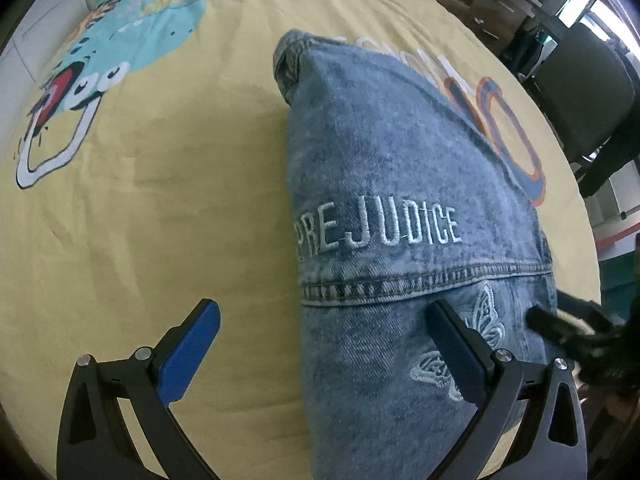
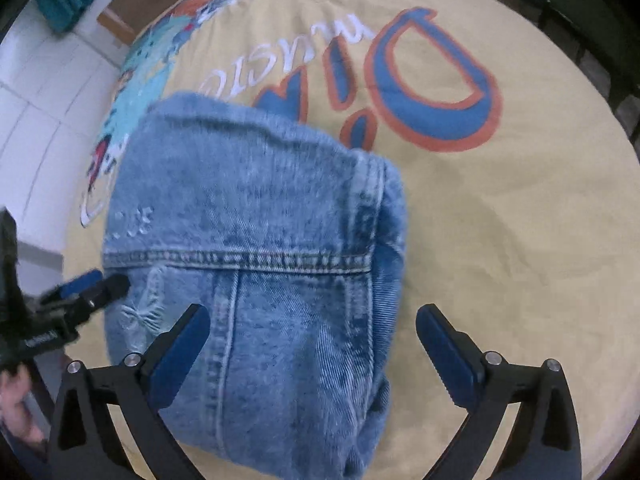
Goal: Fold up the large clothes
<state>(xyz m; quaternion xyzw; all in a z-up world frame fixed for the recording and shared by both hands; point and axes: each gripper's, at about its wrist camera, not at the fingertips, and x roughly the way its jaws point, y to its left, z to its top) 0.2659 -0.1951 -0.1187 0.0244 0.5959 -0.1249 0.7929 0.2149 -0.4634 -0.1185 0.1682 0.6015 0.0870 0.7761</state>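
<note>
- Your right gripper hangs low in frame, fingers spread wide over the folded denim jacket, gripping nothing.
- Your left gripper, bottom of frame, gapes open too.
- Yellow printed sheet lies underneath.

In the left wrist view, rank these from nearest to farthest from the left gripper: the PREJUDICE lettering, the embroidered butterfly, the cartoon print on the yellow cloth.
From the left gripper, jaws open:
1. Embroidered butterfly, beside its right finger, low on the folded denim jacket.
2. PREJUDICE lettering, just beyond the stitched seam, mid jacket.
3. Cartoon print, far upper left on the yellow cloth.
</note>
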